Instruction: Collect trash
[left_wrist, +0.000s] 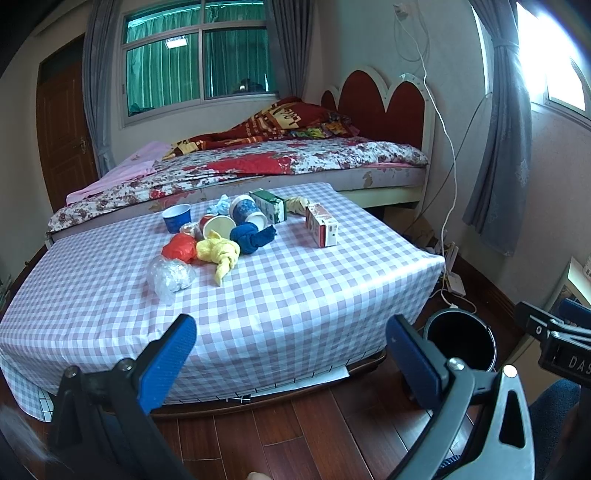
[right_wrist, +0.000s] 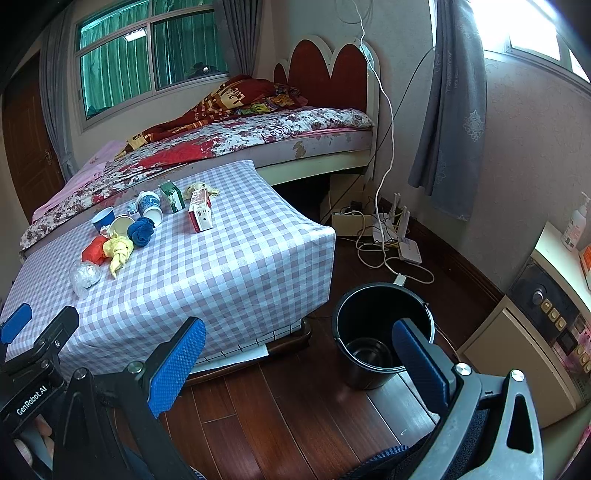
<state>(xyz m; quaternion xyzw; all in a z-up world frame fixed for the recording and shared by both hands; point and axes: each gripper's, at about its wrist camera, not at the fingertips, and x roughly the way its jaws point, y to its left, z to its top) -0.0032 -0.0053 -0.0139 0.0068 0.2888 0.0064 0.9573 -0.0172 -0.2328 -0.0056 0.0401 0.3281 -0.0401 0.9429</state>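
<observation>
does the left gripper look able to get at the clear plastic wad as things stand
Probably yes: the left gripper is open and empty, and the clear plastic wad lies nearest on the table, with bare cloth between them.

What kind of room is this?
Most likely a bedroom in a home: a bed with a red scalloped headboard, curtained windows, and a checked-cloth table beside it.

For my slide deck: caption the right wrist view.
Open right gripper above wooden floor, black plastic bucket beside checked-cloth table strewn with trash.
</observation>
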